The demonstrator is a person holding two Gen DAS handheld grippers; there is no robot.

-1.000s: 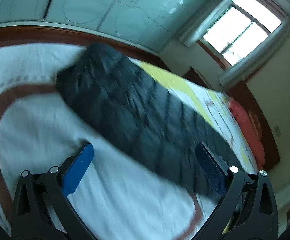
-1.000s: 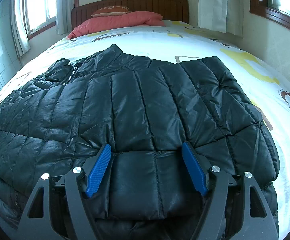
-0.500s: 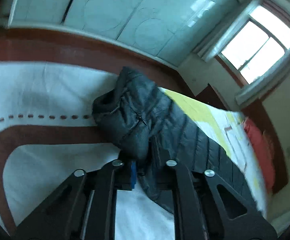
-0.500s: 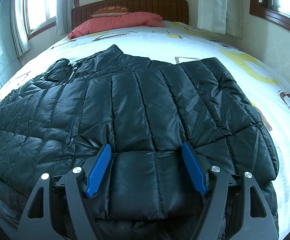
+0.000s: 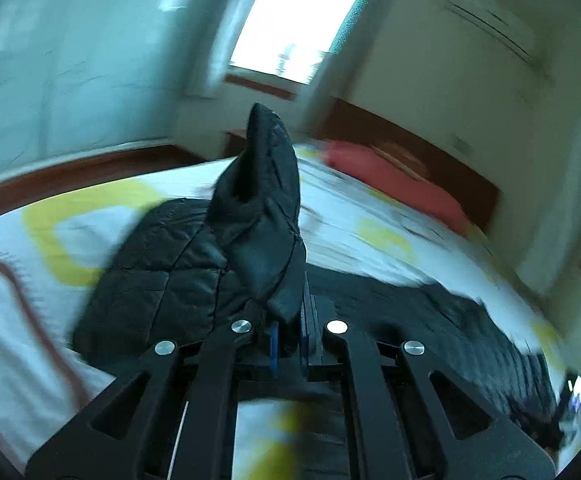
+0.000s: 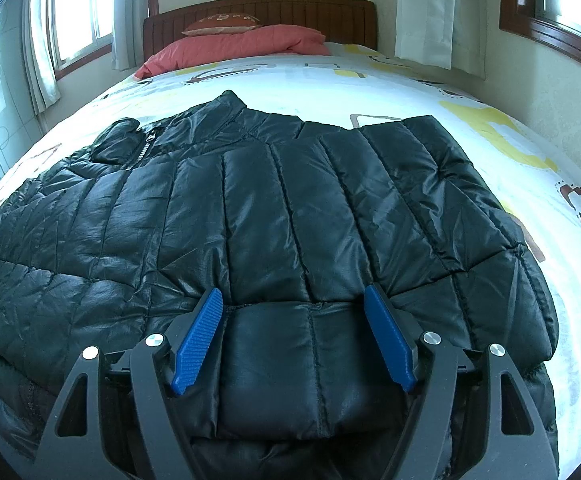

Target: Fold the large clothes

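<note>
A black puffer jacket [image 6: 290,208] lies spread on the bed, collar and zip toward the headboard. My right gripper [image 6: 294,304] rests open on the jacket's near hem, its blue fingers [image 6: 198,336] standing on either side of a padded panel. In the left wrist view my left gripper [image 5: 288,320] is shut on the jacket's sleeve end [image 5: 266,208]. The sleeve stands up from the jaws, lifted off the bed, above the jacket's body [image 5: 162,276]. That view is blurred by motion.
The bed sheet [image 6: 490,128] is white with yellow and brown shapes. A red pillow [image 6: 242,46] lies against the wooden headboard [image 6: 258,8]. Curtained windows [image 6: 74,20] flank the bed, and a wall [image 6: 562,92] runs close along its right side.
My left gripper went from wide open over the sleeve to shut on it, then swung up and round with the sleeve lifted. My right gripper and the jacket's body stayed put.
</note>
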